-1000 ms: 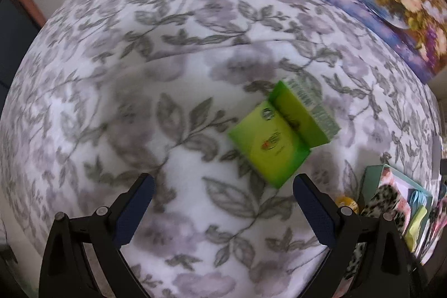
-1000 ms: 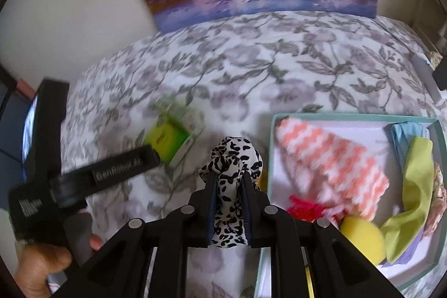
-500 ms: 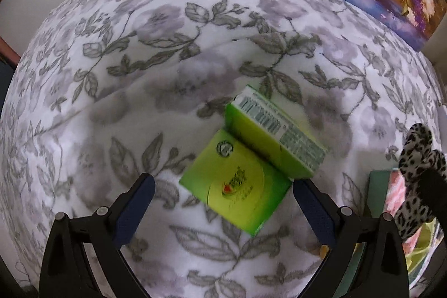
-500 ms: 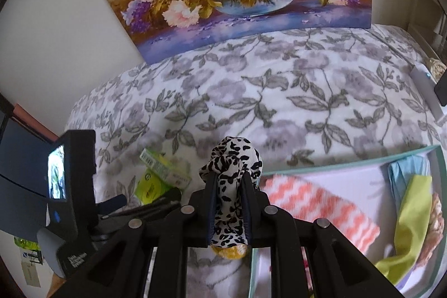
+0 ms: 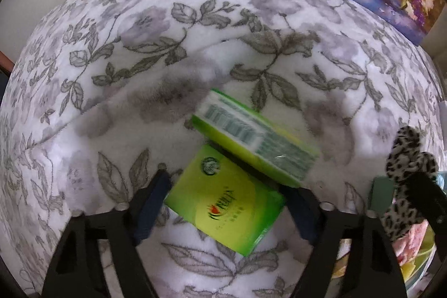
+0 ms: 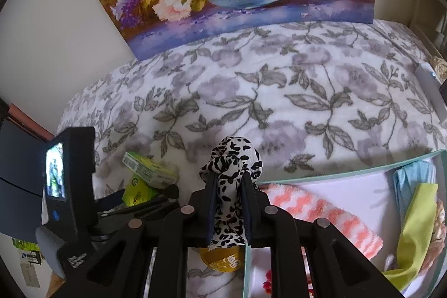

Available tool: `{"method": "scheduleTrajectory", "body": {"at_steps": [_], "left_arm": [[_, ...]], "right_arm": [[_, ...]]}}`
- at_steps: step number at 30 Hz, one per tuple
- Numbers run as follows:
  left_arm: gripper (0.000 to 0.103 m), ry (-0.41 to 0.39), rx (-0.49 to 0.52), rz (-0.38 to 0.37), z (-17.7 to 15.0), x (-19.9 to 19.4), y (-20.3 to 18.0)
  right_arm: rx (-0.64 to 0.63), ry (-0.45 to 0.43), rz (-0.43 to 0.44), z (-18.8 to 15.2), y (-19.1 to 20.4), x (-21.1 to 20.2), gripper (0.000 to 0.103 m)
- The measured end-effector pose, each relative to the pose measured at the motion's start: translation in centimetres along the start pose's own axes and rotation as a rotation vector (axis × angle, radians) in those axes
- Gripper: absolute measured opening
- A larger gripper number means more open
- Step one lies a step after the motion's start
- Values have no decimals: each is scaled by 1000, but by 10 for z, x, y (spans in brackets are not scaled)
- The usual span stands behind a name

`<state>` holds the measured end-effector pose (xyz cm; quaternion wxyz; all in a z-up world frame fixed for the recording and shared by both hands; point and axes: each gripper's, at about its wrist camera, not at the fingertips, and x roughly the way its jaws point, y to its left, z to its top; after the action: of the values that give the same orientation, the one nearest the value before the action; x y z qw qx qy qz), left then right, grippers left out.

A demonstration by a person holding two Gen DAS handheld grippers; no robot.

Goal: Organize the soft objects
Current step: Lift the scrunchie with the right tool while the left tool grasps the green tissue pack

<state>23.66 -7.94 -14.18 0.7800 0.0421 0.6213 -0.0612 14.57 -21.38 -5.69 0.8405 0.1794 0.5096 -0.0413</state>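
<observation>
Left gripper (image 5: 225, 200) descended, jaws closing around green packet (image 5: 223, 205) (second overlapping); right gripper (image 6: 229, 194) clamps leopard scarf (image 6: 232, 158).

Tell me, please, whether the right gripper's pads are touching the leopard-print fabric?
Touching: the right wrist view shows the right gripper clamped on the leopard-print fabric, which bulges above both pads.

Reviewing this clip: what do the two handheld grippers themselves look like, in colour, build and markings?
Both are matte black plastic with angular, cut-out finger arms, round silver pivot pins and dark blue pads on the inner faces. That shows on the left gripper and the right gripper alike. Seen from the right wrist, the left unit carries a boxy black body with a small lit screen and white lettering too blurred to read. No hand, sleeve or cable shows.
</observation>
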Motion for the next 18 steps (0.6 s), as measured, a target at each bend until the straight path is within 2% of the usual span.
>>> {"method": "scheduleTrajectory", "body": {"at_steps": [9,18], "left_arm": [[78,14,-55,-15,-14,-17,24],[78,-34,-65,5,-42,-65,40]], "right_arm": [[28,40,4,-10,0,-1,17],[48,37,1,-22,-3,-29,17]]}}
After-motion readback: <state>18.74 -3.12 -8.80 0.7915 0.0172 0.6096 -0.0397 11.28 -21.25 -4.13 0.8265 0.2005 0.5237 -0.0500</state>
